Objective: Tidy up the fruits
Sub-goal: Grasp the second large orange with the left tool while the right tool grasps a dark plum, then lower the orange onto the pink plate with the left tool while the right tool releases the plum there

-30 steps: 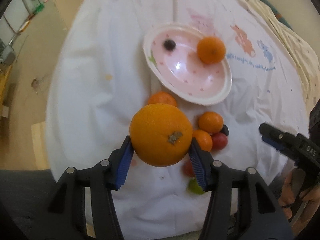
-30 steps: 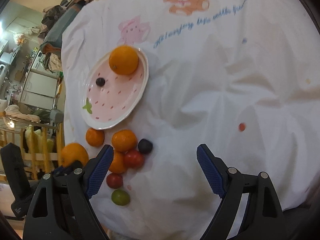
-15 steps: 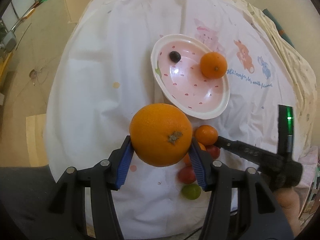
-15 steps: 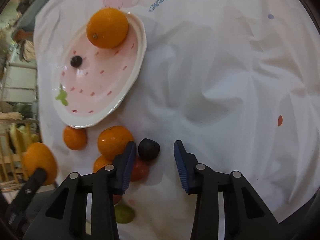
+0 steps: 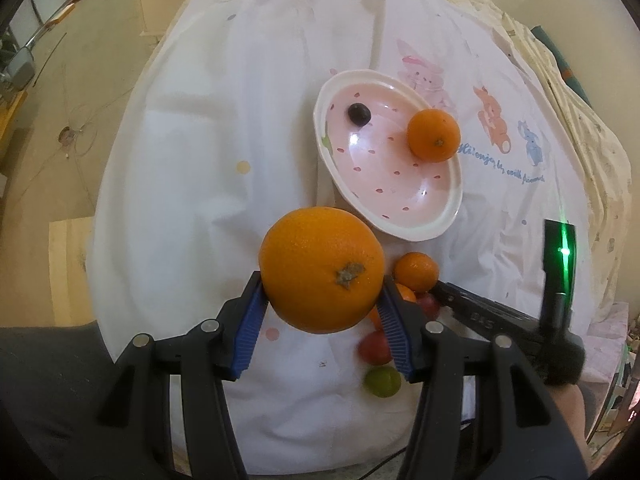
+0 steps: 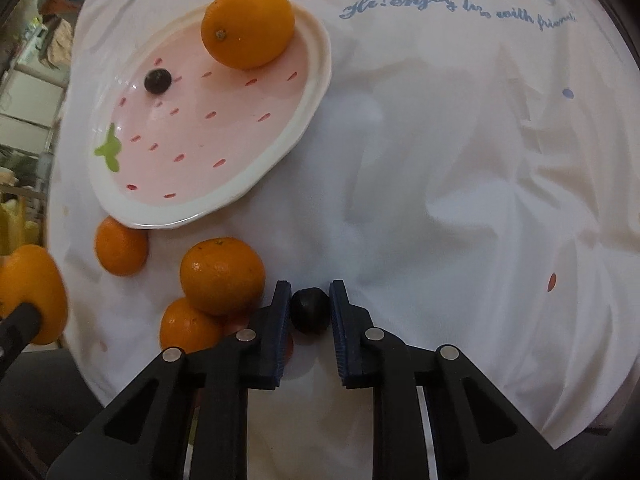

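The right gripper [image 6: 310,309] has just clamped its fingers on the dark grape [image 6: 310,315]; the strawberry plate [image 6: 280,152] waits at eleven o'clock. The left gripper [image 5: 322,312] grips an orange [image 5: 321,274].

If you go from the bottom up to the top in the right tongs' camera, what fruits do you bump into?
Small dark round fruit pinched in the right tongs → orange mandarin beside them → small dark berry on the pink strawberry-shaped plate → big orange at the plate's far edge.
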